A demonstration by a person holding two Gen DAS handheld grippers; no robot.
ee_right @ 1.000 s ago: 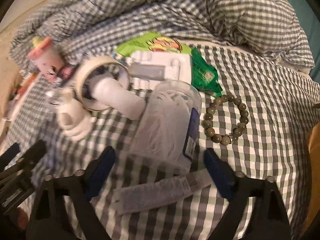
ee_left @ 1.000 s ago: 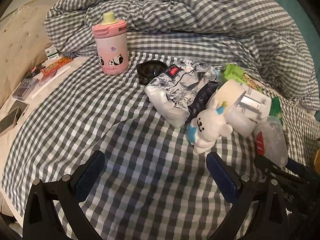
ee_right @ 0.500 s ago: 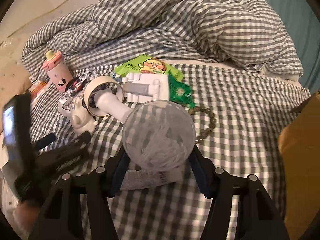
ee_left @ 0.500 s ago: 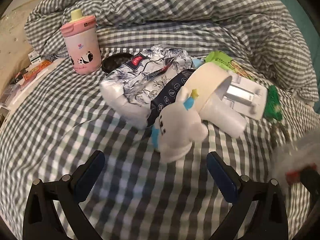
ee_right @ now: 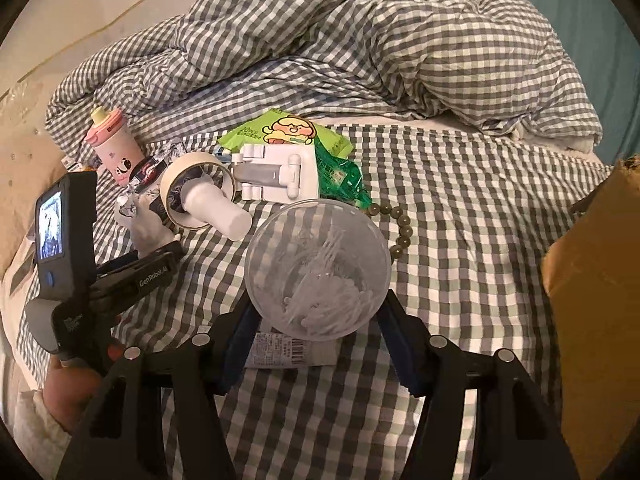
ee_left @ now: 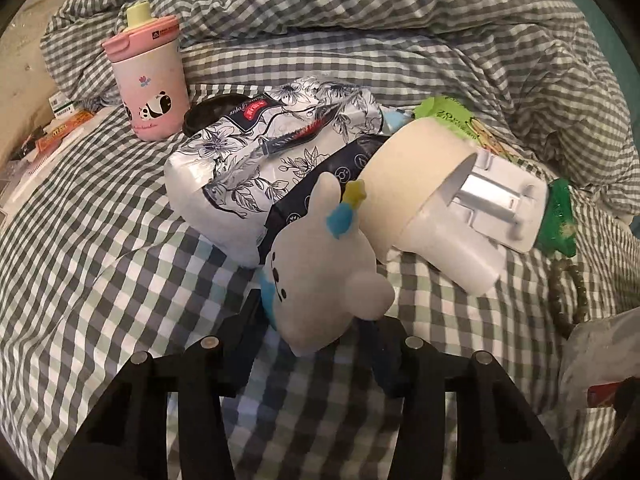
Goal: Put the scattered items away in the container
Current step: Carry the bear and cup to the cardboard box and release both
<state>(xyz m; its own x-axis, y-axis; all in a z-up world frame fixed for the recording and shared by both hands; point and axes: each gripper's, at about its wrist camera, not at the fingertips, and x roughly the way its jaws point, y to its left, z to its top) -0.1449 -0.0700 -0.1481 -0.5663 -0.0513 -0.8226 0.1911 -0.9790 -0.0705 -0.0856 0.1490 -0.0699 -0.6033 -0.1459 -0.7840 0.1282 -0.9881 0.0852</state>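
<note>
Left hand-held gripper [ee_left: 308, 336] is closing around the white plush toy [ee_left: 320, 276], toy sitting between the jaws low on its body, pads look like they are touching its sides but the grip is not settled yet; a second ago these jaws were standing wide open and well short of the toy, so this hand has come in and is committing to the grab. Toy is lying on the bed [ee_left: 100, 240] just beside the tape roll [ee_left: 416, 184], on its near side, leaning on the floral packet [ee_left: 260, 152]. Right hand-held gripper [ee_right: 316, 320] is clenching the clear round tub [ee_right: 318, 268], tub is up off the checked sheet now, whereas a second ago it was lying flat on the sheet with the jaws open around it; a flat labelled packet [ee_right: 288, 354] is staying on the bed under it. Cardboard container [ee_right: 596, 304] is showing at the far right of the tape roll [ee_right: 192, 192], well apart from it. Judging: one item lifted and ready to carry to the container, second item being grabbed; pink cup [ee_left: 150, 80], bead bracelet [ee_right: 400, 224], green packets [ee_right: 288, 132], white bracket [ee_right: 280, 174] all still near the tape roll, so most of the tidy is left
</note>
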